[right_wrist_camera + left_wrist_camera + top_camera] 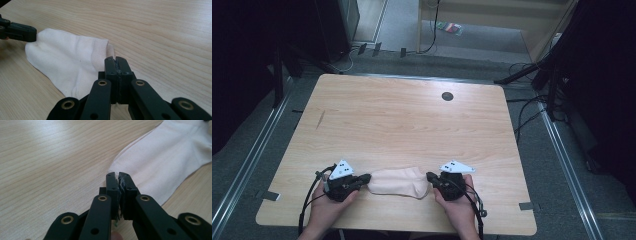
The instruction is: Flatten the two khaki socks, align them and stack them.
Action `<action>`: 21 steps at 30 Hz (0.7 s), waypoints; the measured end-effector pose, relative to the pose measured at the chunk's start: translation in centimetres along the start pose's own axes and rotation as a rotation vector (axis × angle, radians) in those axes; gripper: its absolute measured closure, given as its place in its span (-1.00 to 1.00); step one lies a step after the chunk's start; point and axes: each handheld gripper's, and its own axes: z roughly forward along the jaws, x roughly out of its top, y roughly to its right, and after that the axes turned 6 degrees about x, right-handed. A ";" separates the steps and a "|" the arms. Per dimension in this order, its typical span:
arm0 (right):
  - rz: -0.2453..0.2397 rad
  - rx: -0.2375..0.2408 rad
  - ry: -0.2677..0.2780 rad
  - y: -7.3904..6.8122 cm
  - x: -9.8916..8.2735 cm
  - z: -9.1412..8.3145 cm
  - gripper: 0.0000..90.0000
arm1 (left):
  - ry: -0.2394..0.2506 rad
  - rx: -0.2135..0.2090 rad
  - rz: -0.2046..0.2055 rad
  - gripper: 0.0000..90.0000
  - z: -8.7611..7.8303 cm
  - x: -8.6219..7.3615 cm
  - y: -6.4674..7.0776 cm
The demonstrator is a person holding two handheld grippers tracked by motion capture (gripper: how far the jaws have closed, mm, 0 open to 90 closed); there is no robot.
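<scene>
Gripping: both tongs are clenched, one at each end of a pale sock point(399, 182) lying flat near the front edge of the table point(412, 120).
Left gripper point(117, 175): jaws pressed together at the sock's rounded toe end; a sliver of pale cloth shows between the pads, so it looks pinched there.
Right gripper point(115, 60): jaws clamped shut at the ribbed cuff; whether cloth is caught I cannot tell for sure.
Done so far: both ends appear taken up, with the sock stretched between the two hands.
Left to do: lifting, folding or moving it; none of that is under way yet, by my reading.
Surface: light wood-grain top, bare apart from a dark round cable hole point(447, 96) toward the far edge.
Room: grey floor, metal rails along both sides, cables and dark stands at the far corners.
</scene>
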 end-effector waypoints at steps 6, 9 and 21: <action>-0.012 -0.038 -0.011 0.2 0.1 0.0 1.00 | -0.003 0.008 0.021 0.94 0.1 0.0 0.1; -0.007 -0.060 -0.033 0.7 0.0 0.4 1.00 | -0.003 0.023 0.042 0.95 0.1 0.0 0.3; -0.015 -0.077 -0.057 1.2 -0.4 1.4 0.97 | 0.011 -0.019 0.042 0.72 0.2 0.0 0.7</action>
